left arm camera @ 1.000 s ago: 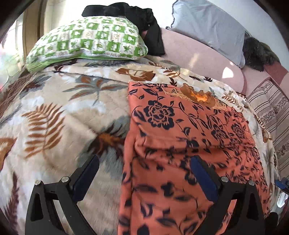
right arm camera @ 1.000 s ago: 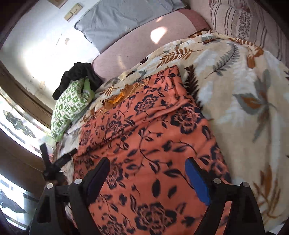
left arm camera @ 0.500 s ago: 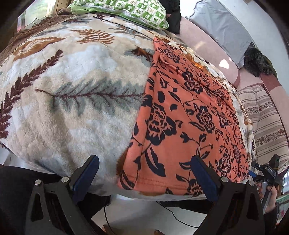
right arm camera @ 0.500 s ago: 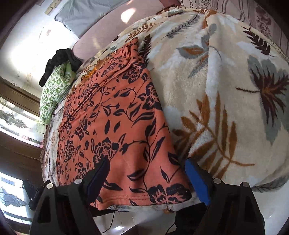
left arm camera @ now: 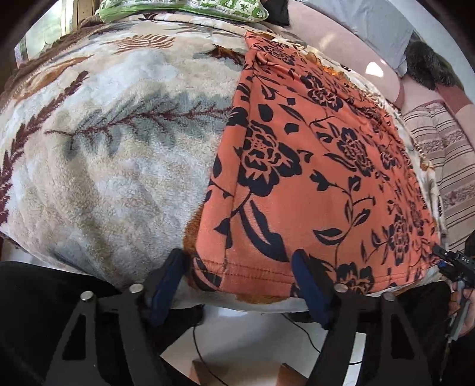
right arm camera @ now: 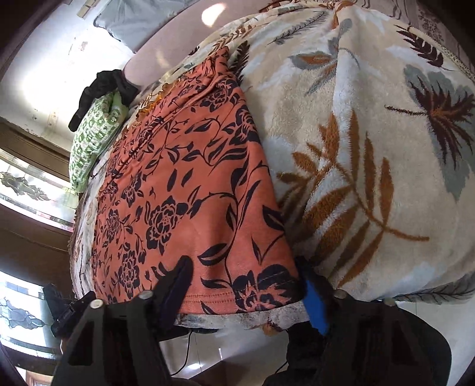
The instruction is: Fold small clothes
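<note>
An orange garment [left arm camera: 311,178] with a black flower print lies flat on the leaf-patterned fleece blanket [left arm camera: 118,148], its hem at the bed's near edge. My left gripper [left arm camera: 239,282] straddles the hem's left corner. Its jaws are closing with the cloth between them, and the hem still lies flat and unpinched. In the right wrist view the same garment [right arm camera: 184,193] runs away from me, and my right gripper [right arm camera: 243,285] straddles the hem's right corner. Its jaws are closing too, with the cloth flat between them. Each gripper also shows at the other view's edge, the right gripper [left arm camera: 454,264] and the left gripper [right arm camera: 65,308].
A green patterned pillow [left arm camera: 184,6] and dark clothing [right arm camera: 104,86] lie at the head of the bed, by a grey pillow [left arm camera: 383,26] and a pink headboard. A striped cushion [left arm camera: 445,154] sits on the right. Below the bed's edge are a pale floor and a thin cable [left arm camera: 202,350].
Both grippers drew back along the garment and sank to its hem at the bed's near edge. Their jaws have since narrowed around the two hem corners.
</note>
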`<action>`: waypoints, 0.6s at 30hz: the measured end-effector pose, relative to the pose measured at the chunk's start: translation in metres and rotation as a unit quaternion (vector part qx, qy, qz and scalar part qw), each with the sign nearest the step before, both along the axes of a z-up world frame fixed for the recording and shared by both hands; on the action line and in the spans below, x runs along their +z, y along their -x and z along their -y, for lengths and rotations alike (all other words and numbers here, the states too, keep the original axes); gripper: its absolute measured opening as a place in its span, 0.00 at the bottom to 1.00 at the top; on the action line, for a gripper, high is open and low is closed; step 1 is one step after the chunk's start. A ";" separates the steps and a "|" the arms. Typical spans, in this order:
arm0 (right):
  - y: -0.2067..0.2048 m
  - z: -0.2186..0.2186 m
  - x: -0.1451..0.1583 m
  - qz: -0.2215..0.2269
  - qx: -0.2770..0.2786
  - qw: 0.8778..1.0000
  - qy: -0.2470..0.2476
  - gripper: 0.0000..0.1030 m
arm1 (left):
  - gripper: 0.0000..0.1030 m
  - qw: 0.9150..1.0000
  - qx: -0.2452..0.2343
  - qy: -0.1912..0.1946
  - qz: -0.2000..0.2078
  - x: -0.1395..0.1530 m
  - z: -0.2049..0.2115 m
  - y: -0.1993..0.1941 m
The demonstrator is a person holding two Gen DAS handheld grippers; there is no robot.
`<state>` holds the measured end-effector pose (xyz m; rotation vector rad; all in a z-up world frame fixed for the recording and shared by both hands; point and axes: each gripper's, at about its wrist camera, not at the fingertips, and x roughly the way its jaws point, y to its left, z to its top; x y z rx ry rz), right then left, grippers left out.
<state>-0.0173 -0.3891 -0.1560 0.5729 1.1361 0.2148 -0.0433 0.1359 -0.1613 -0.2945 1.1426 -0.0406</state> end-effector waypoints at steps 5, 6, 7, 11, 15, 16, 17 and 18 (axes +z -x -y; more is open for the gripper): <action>0.001 -0.004 0.002 -0.011 0.009 1.000 0.014 0.24 | 0.13 1.000 -0.004 0.007 0.017 0.015 -0.009 0.006; 0.004 -0.004 0.006 -0.008 0.008 1.000 0.016 0.23 | 0.13 1.000 -0.005 0.000 0.028 0.021 -0.008 0.008; 0.006 -0.005 0.010 -0.004 0.007 1.000 0.020 0.23 | 0.13 0.999 -0.006 -0.001 0.034 0.024 -0.007 0.009; 0.009 -0.001 0.011 -0.011 -0.003 0.999 0.032 0.25 | 0.25 1.000 0.006 -0.003 -0.001 0.008 -0.006 -0.001; 0.008 0.003 0.006 -0.008 -0.022 1.000 0.013 0.60 | 0.81 0.999 0.005 0.044 0.005 0.007 -0.004 -0.003; 0.008 0.004 0.006 -0.002 -0.026 1.000 0.000 0.85 | 0.85 0.999 0.007 0.039 0.004 0.007 -0.002 -0.003; 0.007 0.004 0.006 0.004 -0.032 0.999 -0.007 0.86 | 0.85 1.000 0.008 0.028 0.009 0.007 0.000 -0.002; 0.006 0.005 0.004 0.003 -0.035 0.999 -0.010 0.86 | 0.83 1.000 0.006 0.017 0.014 0.007 0.002 -0.001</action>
